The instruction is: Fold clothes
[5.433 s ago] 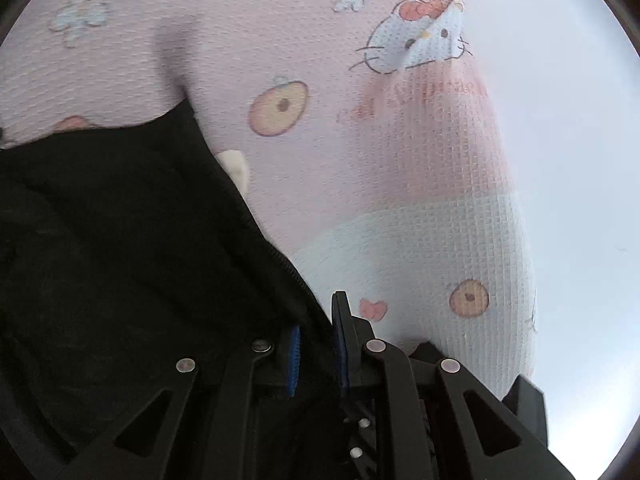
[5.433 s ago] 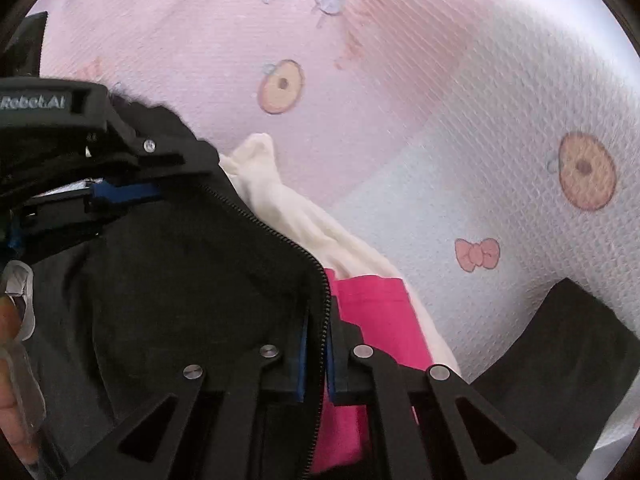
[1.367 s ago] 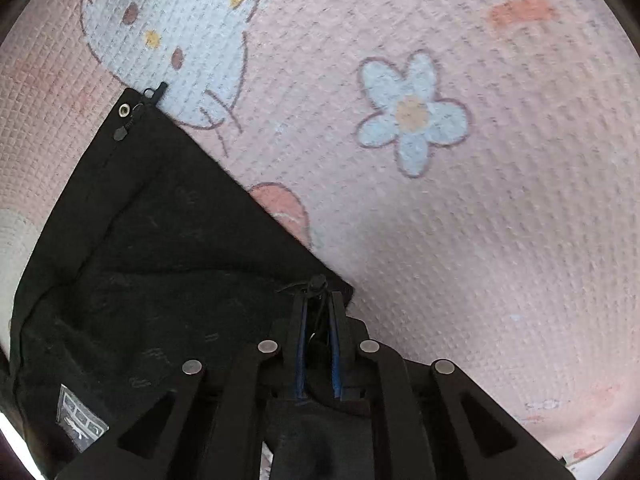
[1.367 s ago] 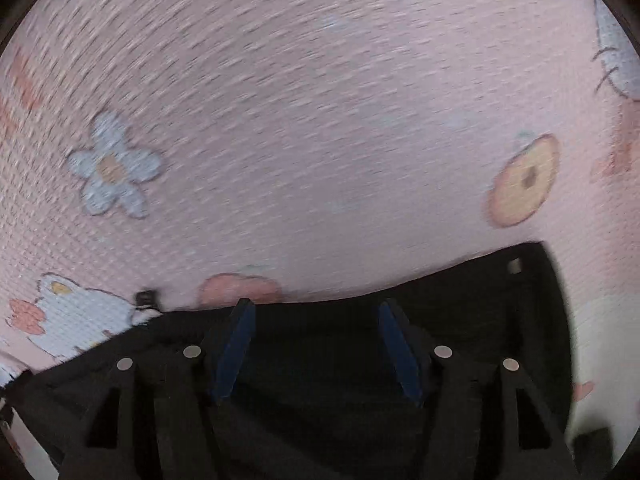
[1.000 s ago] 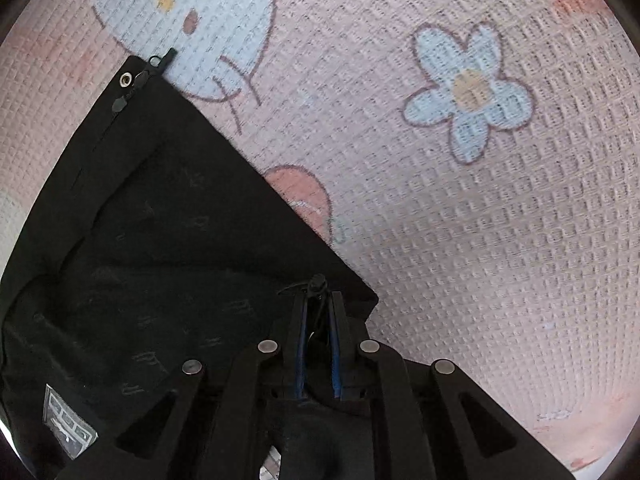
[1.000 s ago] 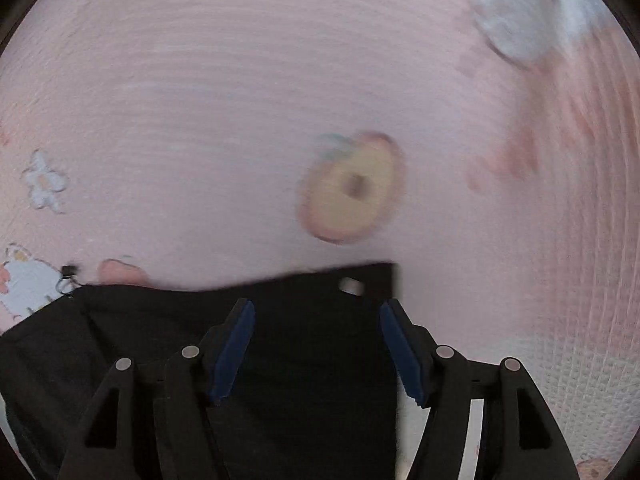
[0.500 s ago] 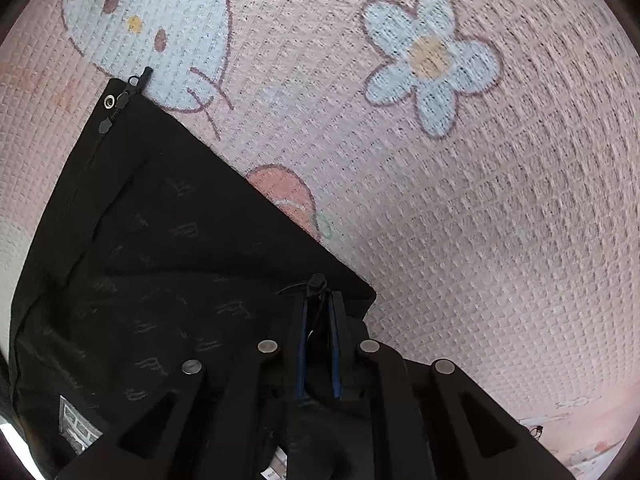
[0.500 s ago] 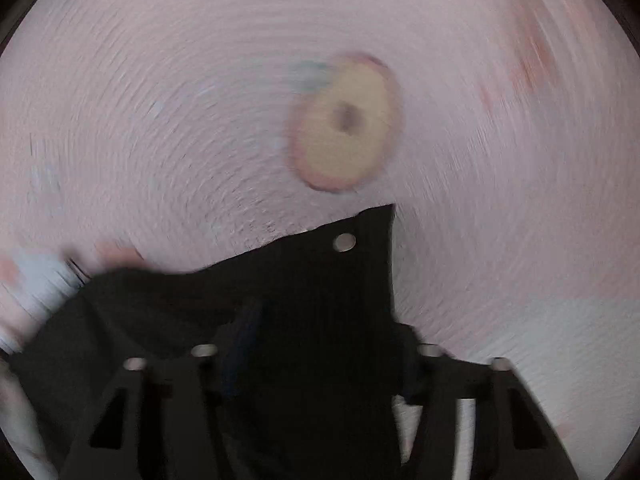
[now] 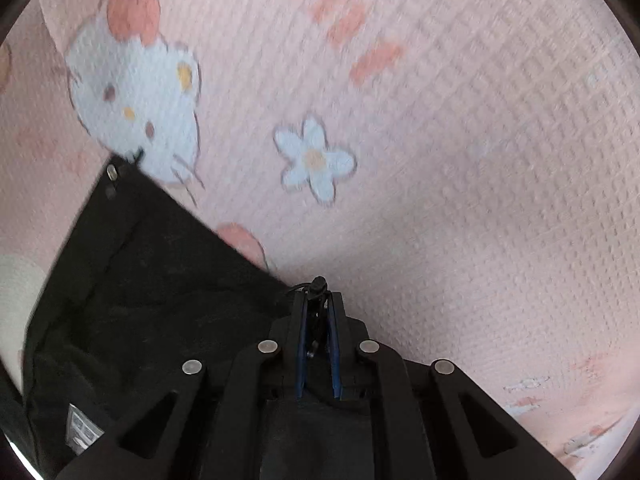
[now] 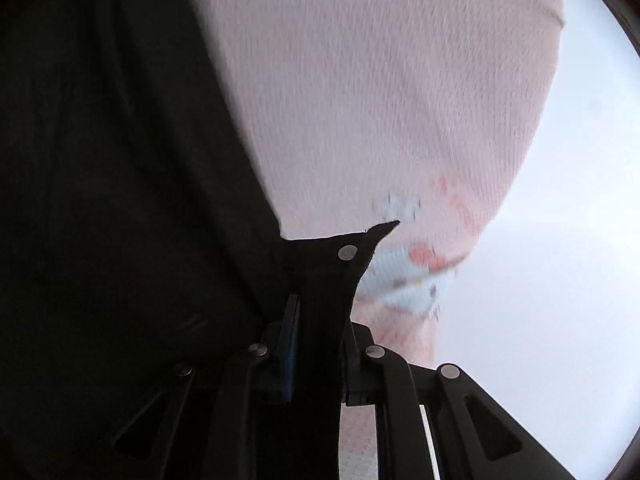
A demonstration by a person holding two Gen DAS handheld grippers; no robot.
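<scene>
A black garment [image 9: 140,280] lies on a pink waffle blanket [image 9: 440,160], with a metal snap [image 9: 112,171] at its far corner and a grey label [image 9: 82,428] near the bottom left. My left gripper [image 9: 318,296] is shut on the garment's near corner, and a thread end pokes out past its tips. In the right wrist view the black garment [image 10: 120,200] fills the left side. My right gripper [image 10: 318,320] has its jaws closing on a corner strip of the garment just below a second snap [image 10: 347,253]. The cloth fills the gap between the pads.
The blanket carries a white cat print [image 9: 132,108] and a pale blue flower [image 9: 314,160]. A cream cloth [image 9: 16,288] shows at the left edge beside the garment. In the right wrist view the blanket [image 10: 380,100] ends at a bright white background [image 10: 560,240].
The right gripper's jaws went from wide apart over the garment's edge to closed on its snap corner, and its view swung and rolled. The left gripper lifted slightly with its corner.
</scene>
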